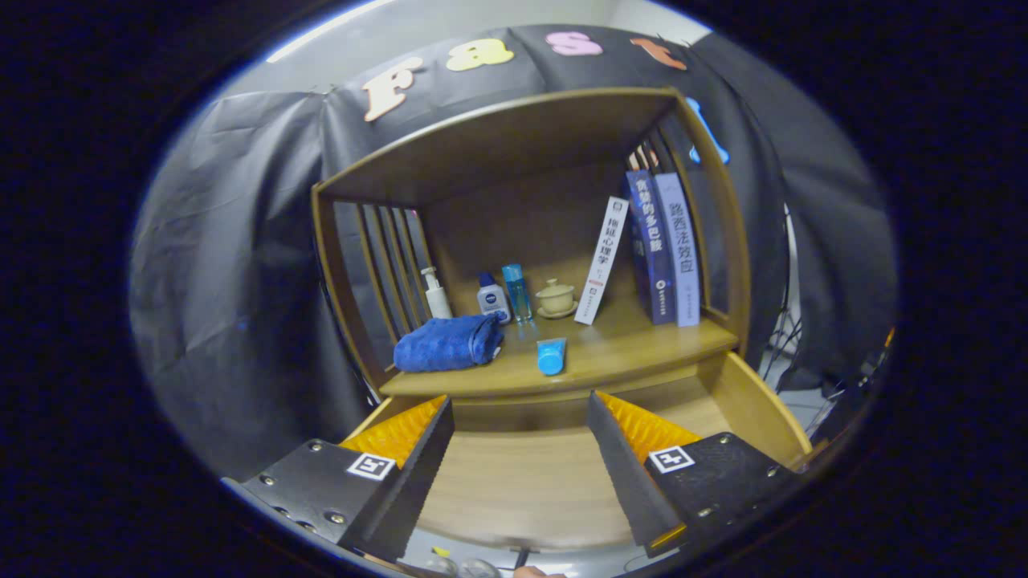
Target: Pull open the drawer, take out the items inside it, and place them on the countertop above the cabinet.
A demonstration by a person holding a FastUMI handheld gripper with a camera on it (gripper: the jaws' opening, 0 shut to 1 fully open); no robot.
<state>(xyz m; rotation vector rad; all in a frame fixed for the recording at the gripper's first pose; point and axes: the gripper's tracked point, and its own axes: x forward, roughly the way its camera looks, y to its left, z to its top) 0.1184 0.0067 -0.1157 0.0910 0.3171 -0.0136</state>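
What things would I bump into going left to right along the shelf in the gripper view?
Blue towel → white pump bottle → small white bottle with a blue cap → clear blue bottle → blue tube → little lidded cup → leaning white book → two upright blue books. The open gripper holds nothing.

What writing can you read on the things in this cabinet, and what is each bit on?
"拖延心理学": spine of the white leaning book.
"贪婪的多巴胺": spine of the dark blue book.
"路西法效应": spine of the pale blue book.
Small bottle: label too small to read.
Hand-held gripper, open over the drawer: square markers, no words.
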